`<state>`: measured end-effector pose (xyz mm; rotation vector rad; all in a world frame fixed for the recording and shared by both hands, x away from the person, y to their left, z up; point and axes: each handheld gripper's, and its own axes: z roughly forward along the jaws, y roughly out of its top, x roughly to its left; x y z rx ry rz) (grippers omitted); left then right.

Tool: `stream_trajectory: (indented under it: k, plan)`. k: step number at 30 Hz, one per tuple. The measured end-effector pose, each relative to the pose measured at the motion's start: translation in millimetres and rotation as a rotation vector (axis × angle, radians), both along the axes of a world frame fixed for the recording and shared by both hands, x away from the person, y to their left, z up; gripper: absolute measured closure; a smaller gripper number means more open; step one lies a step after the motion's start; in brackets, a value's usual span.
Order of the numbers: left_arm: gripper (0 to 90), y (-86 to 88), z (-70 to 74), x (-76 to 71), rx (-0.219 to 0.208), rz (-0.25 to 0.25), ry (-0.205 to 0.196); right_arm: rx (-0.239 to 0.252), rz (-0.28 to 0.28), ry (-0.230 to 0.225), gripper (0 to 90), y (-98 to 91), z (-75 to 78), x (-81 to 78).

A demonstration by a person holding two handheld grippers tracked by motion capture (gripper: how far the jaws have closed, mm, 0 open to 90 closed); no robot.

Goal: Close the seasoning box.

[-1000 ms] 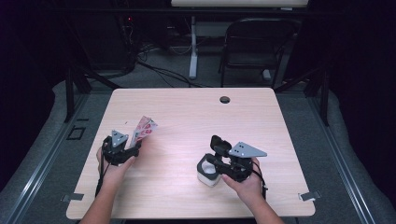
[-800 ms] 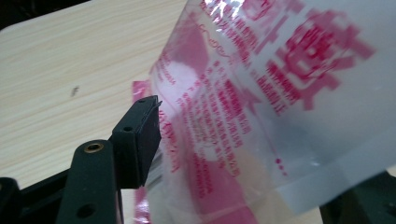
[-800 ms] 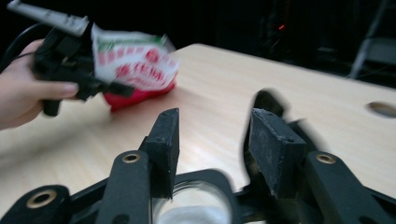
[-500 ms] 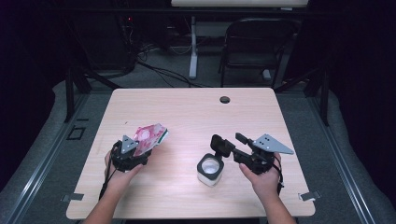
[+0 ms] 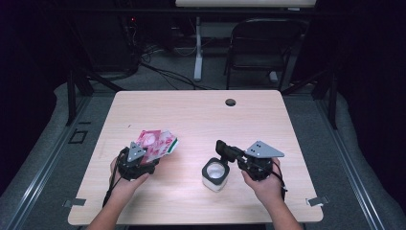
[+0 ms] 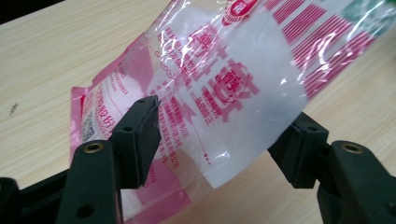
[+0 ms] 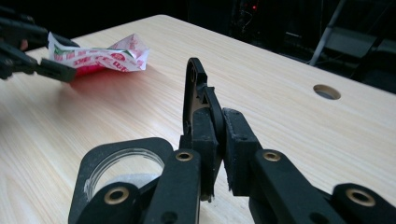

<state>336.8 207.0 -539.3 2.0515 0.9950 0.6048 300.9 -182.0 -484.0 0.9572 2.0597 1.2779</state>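
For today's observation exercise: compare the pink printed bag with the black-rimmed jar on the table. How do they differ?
The pink printed bag is soft, crinkled plastic with pink lettering; the jar is rigid and boxy with a black rim. The bag is clamped across its width by the left hand-held gripper; the jar stands upright while the right hand-held gripper pinches its raised lid flap. Both hold something white.

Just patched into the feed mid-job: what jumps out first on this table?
The pink-and-white printed bag, held off the left side of the table in the left gripper. Right of centre stands a white jar with a black square rim; the right gripper has just been closing on its upright flip lid.
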Motion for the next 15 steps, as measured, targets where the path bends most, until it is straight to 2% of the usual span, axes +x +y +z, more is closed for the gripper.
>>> stream_trajectory:
  k: [2, 5, 9, 12, 15]
  plan:
    - [38.3, -1.9, 0.6, -1.5, -0.011, -0.005, 0.0, -0.023, 0.0, -0.011, 82.3, 3.8, 0.7, -3.3]
    - [38.3, -6.6, 1.9, -3.7, -0.009, -0.025, -0.001, -0.024, 0.022, -0.02, 72.6, 8.0, 1.5, -10.1]
    - [38.2, -13.4, 3.2, -7.2, -0.019, -0.058, -0.001, 0.004, 0.09, -0.011, 61.0, 12.9, -0.5, -23.9]
    - [38.2, -16.8, 3.4, -10.3, -0.014, -0.074, 0.008, 0.018, 0.102, -0.012, 54.3, 15.0, -4.6, -31.1]
    - [37.6, -17.4, 2.3, -14.2, -0.013, -0.084, 0.012, 0.027, 0.123, 0.018, 48.8, 14.9, -8.5, -34.8]
